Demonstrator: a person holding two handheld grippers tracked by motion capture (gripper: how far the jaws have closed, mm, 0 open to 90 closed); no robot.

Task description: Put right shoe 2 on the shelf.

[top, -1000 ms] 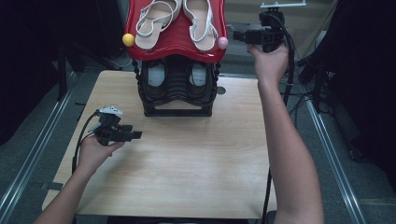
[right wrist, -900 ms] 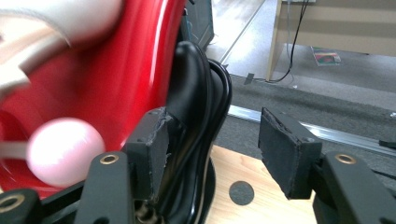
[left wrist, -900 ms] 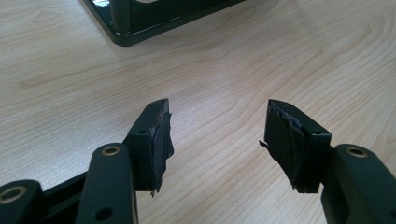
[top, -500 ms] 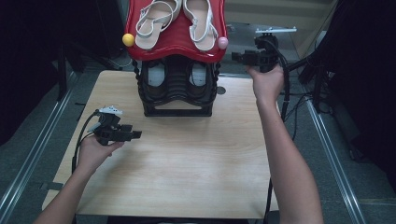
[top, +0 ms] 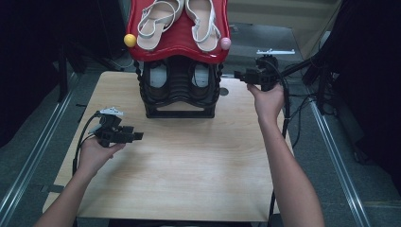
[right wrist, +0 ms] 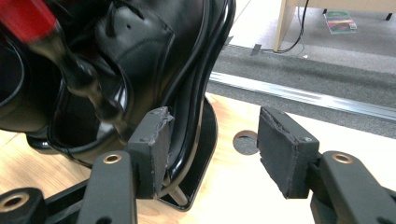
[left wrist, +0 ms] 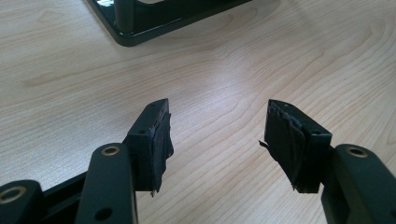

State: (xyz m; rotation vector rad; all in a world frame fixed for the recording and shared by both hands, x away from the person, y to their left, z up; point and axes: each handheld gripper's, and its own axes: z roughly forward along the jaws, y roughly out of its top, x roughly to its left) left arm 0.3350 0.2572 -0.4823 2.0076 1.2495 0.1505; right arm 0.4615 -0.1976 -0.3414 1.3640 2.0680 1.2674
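We take the shoe rack (top: 178,90) as landmark: sandals (top: 179,21) lie on its top shelf, shoes (top: 163,78) sit in its lower tier. Our left gripper (top: 124,136) hovers before-left of it, our right gripper (top: 241,75) just right.

A light wooden table (top: 189,179) stands on grey carpeted floor (top: 28,142), a round hole (right wrist: 246,141) cut near its far edge; metal rails (top: 338,156) run along the floor on either side. Beyond it stands pale wooden furniture (top: 283,19); cables (right wrist: 303,23) trail at its foot; the sides are dark.
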